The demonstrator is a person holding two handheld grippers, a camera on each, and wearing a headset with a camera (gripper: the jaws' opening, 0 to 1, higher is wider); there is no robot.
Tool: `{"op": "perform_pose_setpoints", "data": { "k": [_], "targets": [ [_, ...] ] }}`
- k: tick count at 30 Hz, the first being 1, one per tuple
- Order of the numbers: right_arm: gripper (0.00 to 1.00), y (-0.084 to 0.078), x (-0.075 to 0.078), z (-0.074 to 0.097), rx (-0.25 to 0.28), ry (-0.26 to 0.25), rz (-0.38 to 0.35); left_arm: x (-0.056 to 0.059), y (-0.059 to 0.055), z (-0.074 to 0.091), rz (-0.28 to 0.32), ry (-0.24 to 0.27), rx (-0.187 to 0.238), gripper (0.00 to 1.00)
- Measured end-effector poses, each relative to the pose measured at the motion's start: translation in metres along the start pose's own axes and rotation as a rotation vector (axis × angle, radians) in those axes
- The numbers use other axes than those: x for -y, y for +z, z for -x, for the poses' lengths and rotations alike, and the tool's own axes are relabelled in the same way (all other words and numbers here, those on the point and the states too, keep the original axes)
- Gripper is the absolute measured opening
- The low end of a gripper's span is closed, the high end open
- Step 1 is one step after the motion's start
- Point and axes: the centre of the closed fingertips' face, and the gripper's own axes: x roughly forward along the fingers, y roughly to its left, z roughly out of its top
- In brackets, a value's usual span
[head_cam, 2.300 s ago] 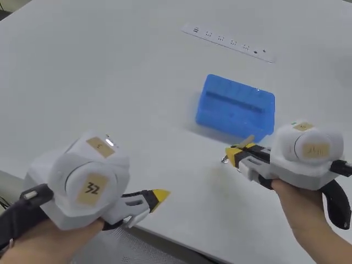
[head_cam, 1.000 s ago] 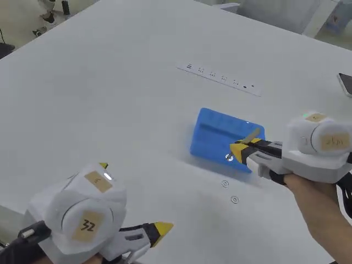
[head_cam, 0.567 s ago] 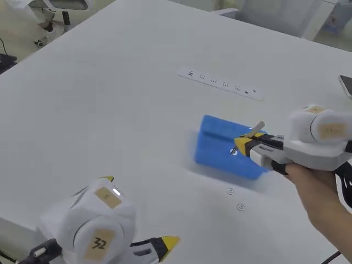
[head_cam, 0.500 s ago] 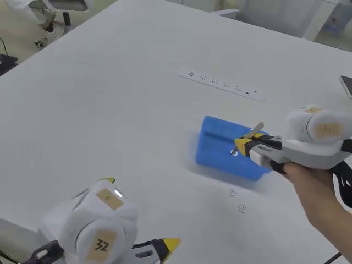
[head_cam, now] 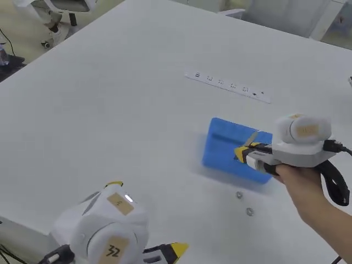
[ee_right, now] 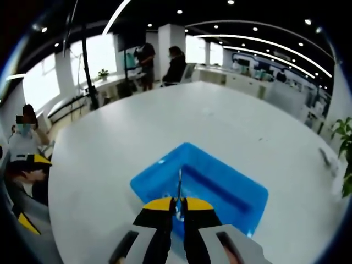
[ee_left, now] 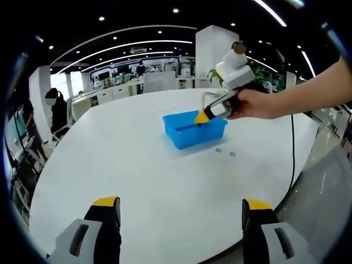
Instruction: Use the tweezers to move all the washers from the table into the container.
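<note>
Here, the white table (head_cam: 110, 110) spreads out in front of you. The blue container (head_cam: 220, 159) sits on it toward the right, open side up. Your left gripper (ee_left: 180, 203) hangs at the near left, over the near edge of the table and well apart from the container. Its two yellow-tipped jaws are spread wide with nothing between them. Your right gripper (head_cam: 240, 153) is at the right, reaching in over the near right part of the container. Its jaws are clenched together on the tweezers (ee_right: 179, 184). A white power strip (head_cam: 228, 86) lies flat on the table beyond the container, on its far side.

In the right gripper view, the tweezers stick out forward as a thin strip from between the closed jaws, and their tip is over the inside of the container. You cannot tell from these views whether the tip carries a washer. Two washers (head_cam: 239, 194) (head_cam: 250, 212) lie flat on the table just on the near side of the container, beside your right hand, close together but not touching.
</note>
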Motion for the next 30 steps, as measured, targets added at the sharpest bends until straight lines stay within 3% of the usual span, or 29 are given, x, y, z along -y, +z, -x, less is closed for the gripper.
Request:
{"op": "perform_pose_setpoints", "data": {
  "k": [4, 21, 25, 30],
  "targets": [
    [0.03, -0.004, 0.006, -0.004, -0.005, 0.004, -0.039, 0.0, -0.001, 0.0, -0.004, 0.001, -0.005, 0.93],
    [0.04, -0.009, 0.006, -0.005, 0.004, -0.005, -0.1, -0.001, -0.002, 0.0, -0.008, 0.005, -0.012, 0.92],
    [0.04, -0.004, 0.005, 0.001, 0.018, -0.012, -0.077, -0.001, -0.002, 0.0, -0.01, 0.007, -0.011, 0.92],
    [0.04, 0.012, -0.002, 0.021, 0.058, -0.011, -0.039, -0.001, -0.002, 0.0, -0.009, 0.008, -0.012, 0.92]
  ]
}}
